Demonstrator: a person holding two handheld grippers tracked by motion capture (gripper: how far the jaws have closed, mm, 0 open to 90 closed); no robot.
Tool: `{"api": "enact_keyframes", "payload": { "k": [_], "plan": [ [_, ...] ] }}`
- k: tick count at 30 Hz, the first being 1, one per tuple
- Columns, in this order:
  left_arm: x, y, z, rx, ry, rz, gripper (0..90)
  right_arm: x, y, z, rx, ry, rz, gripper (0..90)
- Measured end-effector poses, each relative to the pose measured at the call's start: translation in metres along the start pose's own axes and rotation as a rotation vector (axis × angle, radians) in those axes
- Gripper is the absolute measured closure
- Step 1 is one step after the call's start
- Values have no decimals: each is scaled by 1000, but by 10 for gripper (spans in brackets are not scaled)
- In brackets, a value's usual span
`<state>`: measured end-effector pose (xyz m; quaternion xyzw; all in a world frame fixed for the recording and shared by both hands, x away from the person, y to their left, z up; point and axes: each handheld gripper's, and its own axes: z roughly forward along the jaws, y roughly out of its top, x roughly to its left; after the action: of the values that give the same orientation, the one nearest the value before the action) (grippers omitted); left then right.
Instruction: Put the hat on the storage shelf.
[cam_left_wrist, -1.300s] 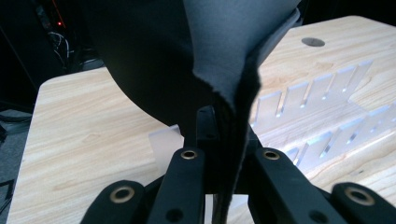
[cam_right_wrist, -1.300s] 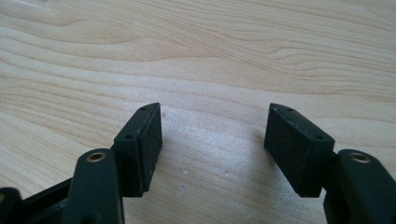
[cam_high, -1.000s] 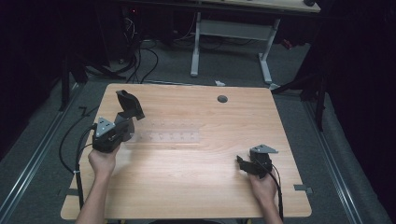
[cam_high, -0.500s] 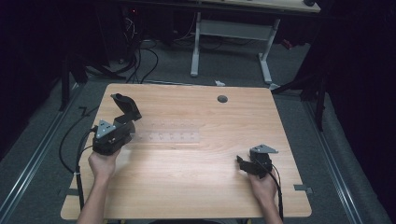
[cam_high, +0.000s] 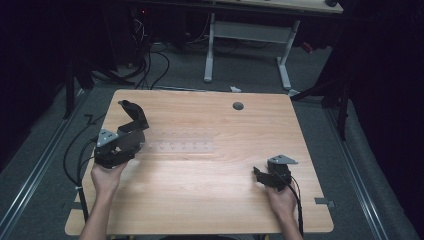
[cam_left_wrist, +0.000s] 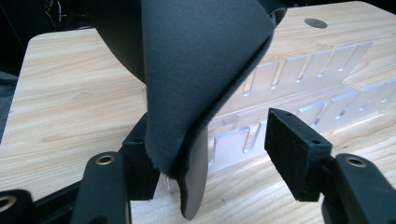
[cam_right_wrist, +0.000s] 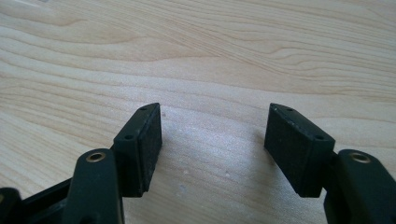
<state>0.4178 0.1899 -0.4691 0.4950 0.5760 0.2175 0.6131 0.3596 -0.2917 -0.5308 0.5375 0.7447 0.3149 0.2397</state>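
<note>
On the left side of the wooden table (cam_high: 200, 175), my left gripper (cam_high: 131, 134) sits over the near end of a clear plastic rack (cam_high: 180, 146) that lies flat on the wood. A dark grey folded pad (cam_left_wrist: 196, 79), soft like felt or foam, stands between my left fingers. Those jaws have just been opening, and now they stand wide apart. The folded pad leans against my left-hand pad (cam_left_wrist: 140, 163), while the other pad (cam_left_wrist: 292, 151) stands clear of it with open wood and rack showing in the gap. The pad's lower edge reaches down toward the table just in front of the rack; whether it rests on the wood I cannot tell. From the high view the dark pad (cam_high: 132, 116) rises at a tilt above my left gripper, toward the far left of the table.

The rack's slots run in two rows away from my left fingers toward the round cable hole (cam_high: 238, 106) near the table's far edge.

My right gripper (cam_high: 262, 176) rests low near the right front of the table, well apart from the rack and the pad. Its fingers (cam_right_wrist: 144, 144) are spread wide with nothing between them, only bare wood grain beneath.
</note>
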Motion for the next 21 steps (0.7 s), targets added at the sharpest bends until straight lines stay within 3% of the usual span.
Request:
{"api": "enact_keyframes", "payload": {
  "k": [21],
  "plan": [
    [-3,-1,-34,-24,-11,-30,364,0,0,0,0,0,0,370]
  ]
}}
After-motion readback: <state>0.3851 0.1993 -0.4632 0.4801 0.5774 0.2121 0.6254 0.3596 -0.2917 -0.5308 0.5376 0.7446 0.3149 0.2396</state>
